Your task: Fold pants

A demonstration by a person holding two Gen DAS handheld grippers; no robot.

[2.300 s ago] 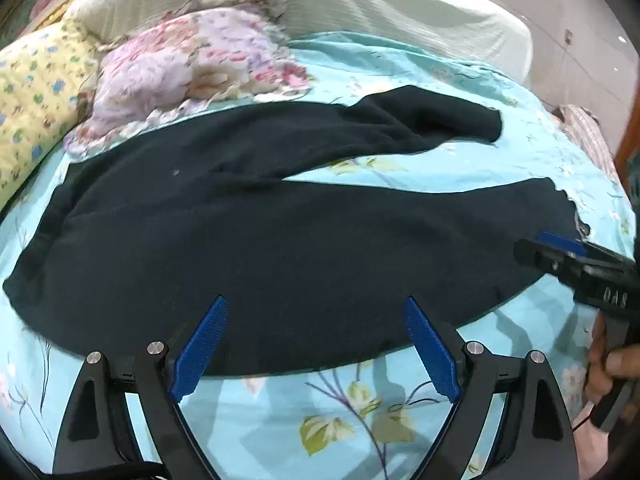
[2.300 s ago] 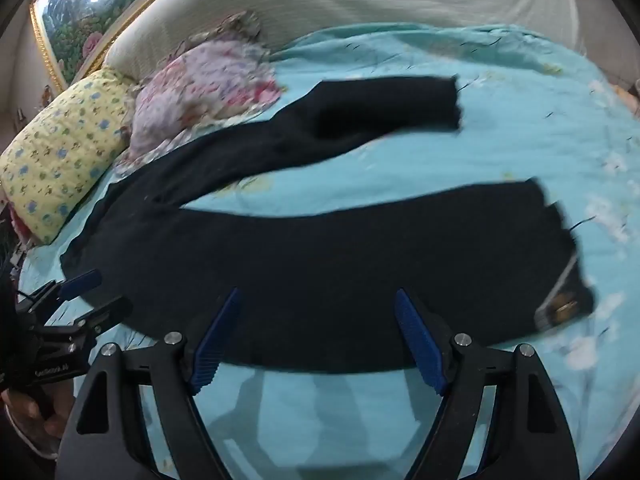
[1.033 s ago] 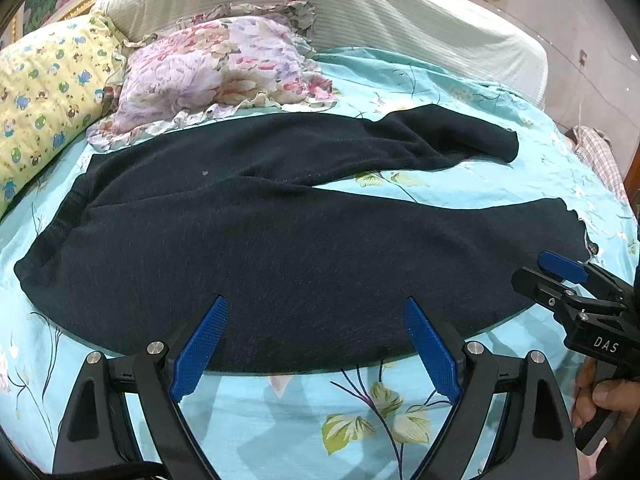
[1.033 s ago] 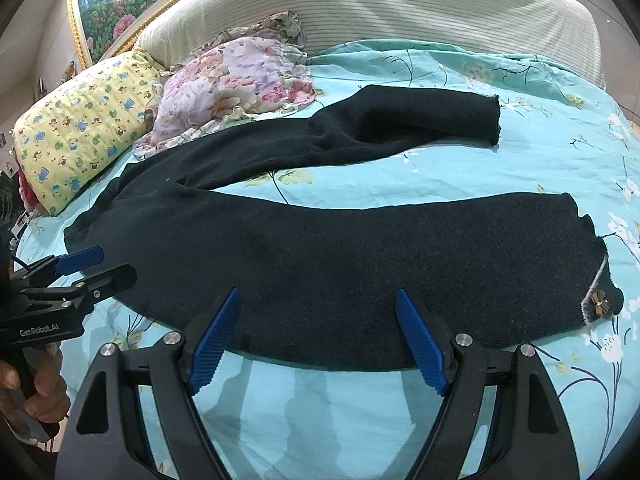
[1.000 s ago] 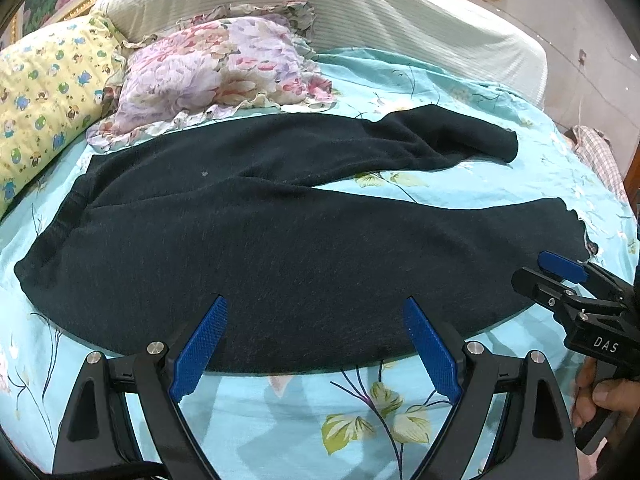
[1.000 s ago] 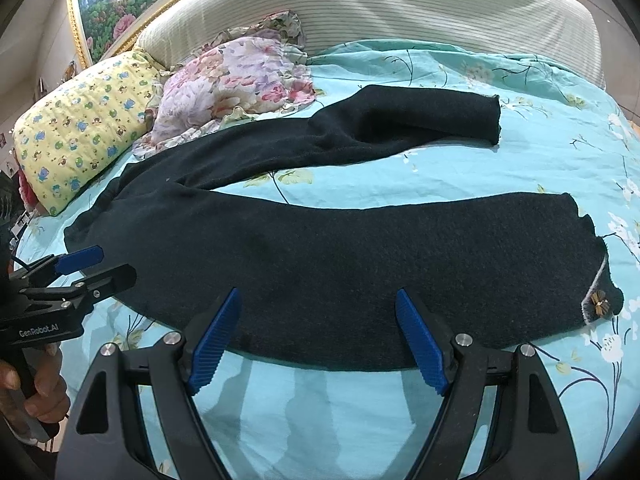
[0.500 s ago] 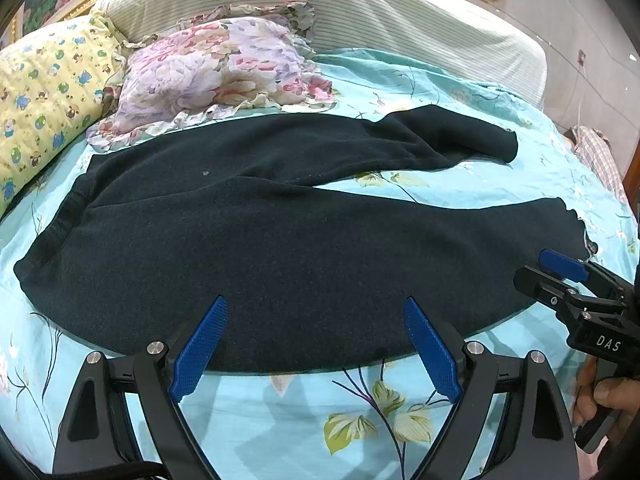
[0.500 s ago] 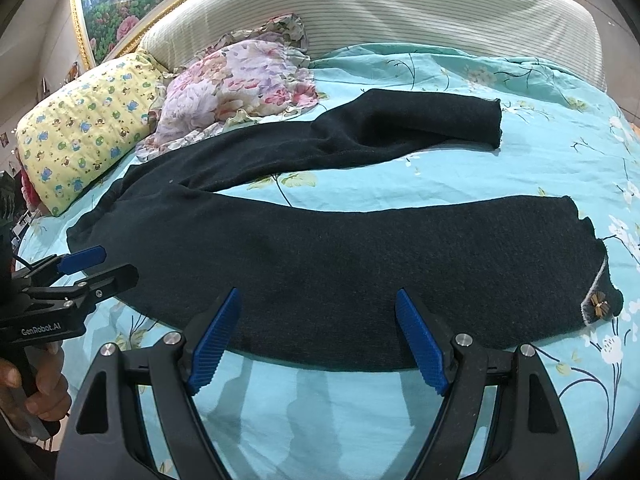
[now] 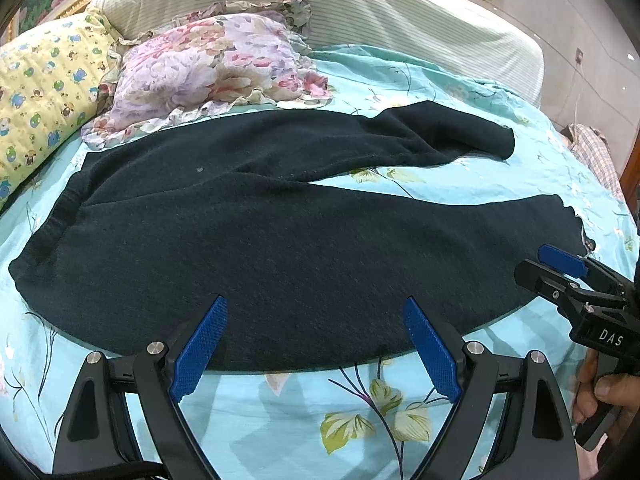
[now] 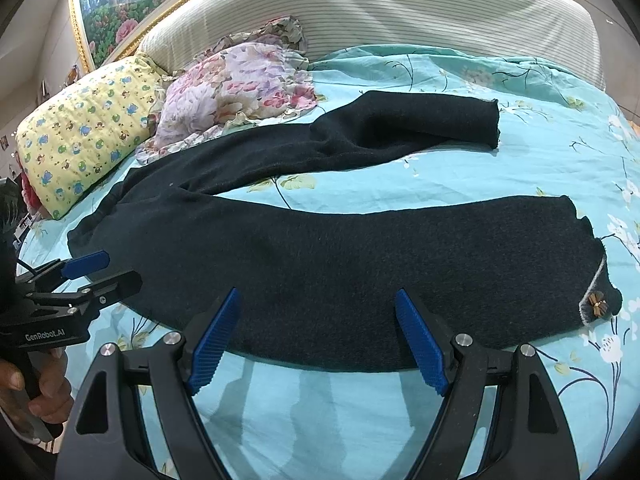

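Note:
Black pants (image 9: 280, 240) lie spread flat on a turquoise floral bedsheet (image 9: 304, 404), waistband at the left, two legs stretching right and apart. They also show in the right wrist view (image 10: 340, 264); the near leg's hem carries a small bow. My left gripper (image 9: 314, 340) is open and empty, hovering over the pants' near edge. My right gripper (image 10: 316, 336) is open and empty over the near leg's edge. Each gripper shows in the other's view, the right one at the near leg's hem (image 9: 560, 276), the left one near the waistband (image 10: 92, 276).
A floral pillow (image 9: 208, 68) and a yellow patterned pillow (image 9: 36, 92) lie at the head of the bed, behind the pants. A striped white headboard (image 10: 380, 8) stands beyond. A checked cloth (image 9: 596, 156) lies off the bed's right side.
Both grippers have risen and steadied over the near edge of the pants since 2.3 s ago. Over the last second almost nothing has moved. The pants lie unchanged.

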